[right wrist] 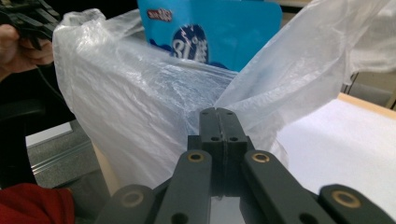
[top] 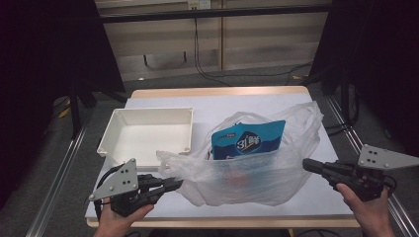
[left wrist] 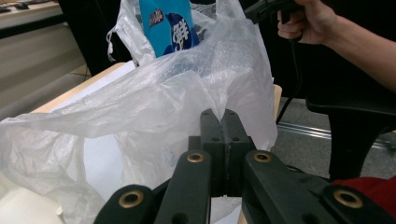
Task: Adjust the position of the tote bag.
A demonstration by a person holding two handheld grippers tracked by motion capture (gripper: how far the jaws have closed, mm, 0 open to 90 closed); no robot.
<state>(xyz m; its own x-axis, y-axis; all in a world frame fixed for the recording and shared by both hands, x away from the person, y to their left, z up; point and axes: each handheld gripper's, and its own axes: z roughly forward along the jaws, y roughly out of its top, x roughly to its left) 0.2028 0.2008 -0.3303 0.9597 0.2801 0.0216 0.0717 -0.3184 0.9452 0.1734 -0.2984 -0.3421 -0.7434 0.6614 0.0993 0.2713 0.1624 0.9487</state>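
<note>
The thin plastic bag (top: 257, 173) stands in the middle of the worktop (top: 217, 101), with a blue packet (top: 249, 140) inside it. The left tool (top: 175, 183) is clenched on the bag's edge at 9 o'clock. The right tool (top: 307, 164) is clenched on the edge at 3 o'clock. A white tray (top: 146, 132) lies at 10 o'clock of the bag.

My left gripper (top: 174, 184) buries its tips in the bag (top: 247, 173), so the pinch itself is hidden. The blue packet (top: 249, 140) sinks behind cloudy plastic (lower half lost). Something orange (top: 236, 177) inside is too blurred to name. My forearms run off the bottom edge.
</note>
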